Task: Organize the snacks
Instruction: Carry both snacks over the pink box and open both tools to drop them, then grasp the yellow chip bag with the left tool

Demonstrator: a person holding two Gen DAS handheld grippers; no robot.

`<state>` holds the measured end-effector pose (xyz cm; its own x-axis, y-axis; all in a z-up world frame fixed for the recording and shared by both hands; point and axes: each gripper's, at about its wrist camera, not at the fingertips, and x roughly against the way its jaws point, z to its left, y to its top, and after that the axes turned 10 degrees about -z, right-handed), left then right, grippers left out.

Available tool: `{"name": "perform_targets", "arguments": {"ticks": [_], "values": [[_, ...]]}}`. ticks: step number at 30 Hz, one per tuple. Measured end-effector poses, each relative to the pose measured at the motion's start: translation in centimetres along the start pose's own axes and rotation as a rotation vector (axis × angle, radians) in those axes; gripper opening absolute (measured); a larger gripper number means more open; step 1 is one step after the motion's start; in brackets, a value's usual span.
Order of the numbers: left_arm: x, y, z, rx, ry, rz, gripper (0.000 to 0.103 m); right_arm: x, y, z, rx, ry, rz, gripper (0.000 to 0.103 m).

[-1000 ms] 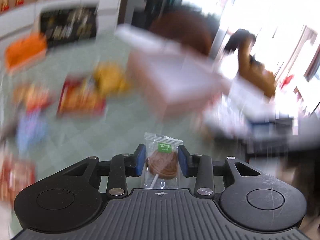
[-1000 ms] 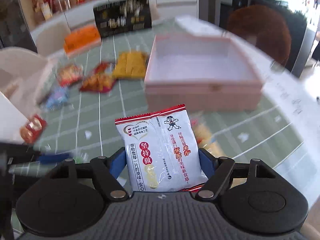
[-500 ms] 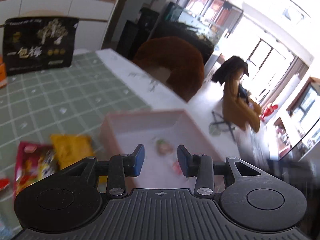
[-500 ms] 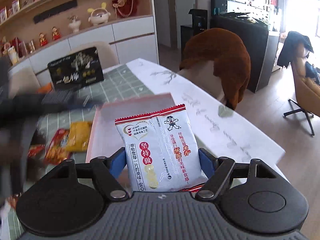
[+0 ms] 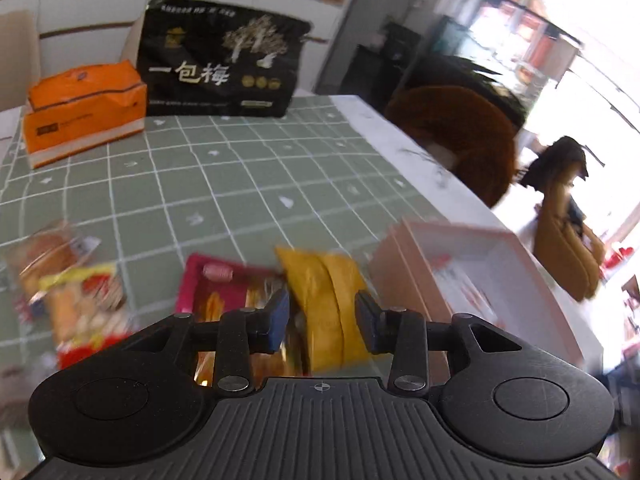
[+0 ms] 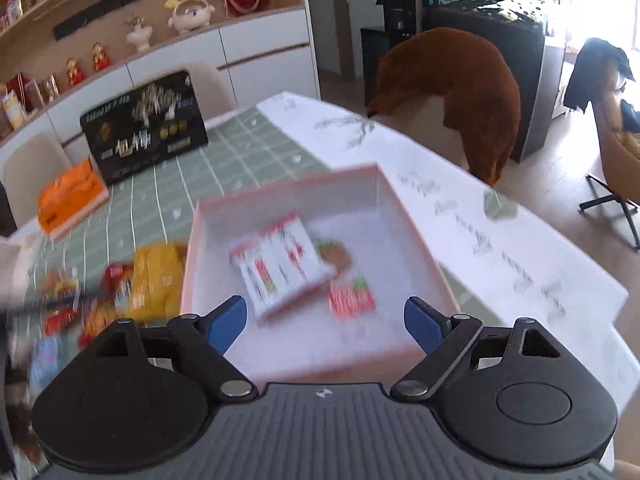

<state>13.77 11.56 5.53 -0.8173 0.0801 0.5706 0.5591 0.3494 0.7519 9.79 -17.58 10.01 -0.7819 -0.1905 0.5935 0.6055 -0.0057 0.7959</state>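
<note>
Both grippers are empty now. The right gripper (image 6: 326,324), spread wide, has let go of the white packet (image 6: 280,266), which lies blurred in the pink box (image 6: 374,184) at mid-frame beside a lollipop (image 6: 334,254). The left gripper (image 5: 322,314), jaws parted, has swung from the box to a yellow packet (image 5: 324,292) at lower centre. A black bag (image 5: 224,60) and orange pack (image 5: 84,108) stand upper left.

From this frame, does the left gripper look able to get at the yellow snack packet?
Probably yes. The left gripper is open and empty, and the yellow snack packet lies right ahead between its fingers, uncovered, beside the pink box. Motion blur hides the exact height.
</note>
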Motion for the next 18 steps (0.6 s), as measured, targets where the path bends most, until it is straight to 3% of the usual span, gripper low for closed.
{"name": "perform_targets", "arguments": {"ticks": [4, 8, 11, 18], "values": [[-4.5, 1.4, -1.2, -0.055, 0.046, -0.004, 0.041, 2.4, -3.0, -0.3, 0.028, -0.031, 0.028, 0.087], [-6.2, 0.0, -2.5, -0.228, -0.045, 0.069, 0.039, 4.0, -5.3, -1.4, 0.037, -0.055, 0.073, 0.087], [-4.1, -2.0, -2.8, -0.339, -0.129, 0.065, 0.039, 4.7, -6.5, -2.2, 0.041, -0.073, 0.094, 0.087], [2.2, -7.2, -2.8, -0.435, -0.278, 0.145, 0.028, 4.4, -8.8, -2.1, 0.024, -0.025, 0.141, 0.087]]}}
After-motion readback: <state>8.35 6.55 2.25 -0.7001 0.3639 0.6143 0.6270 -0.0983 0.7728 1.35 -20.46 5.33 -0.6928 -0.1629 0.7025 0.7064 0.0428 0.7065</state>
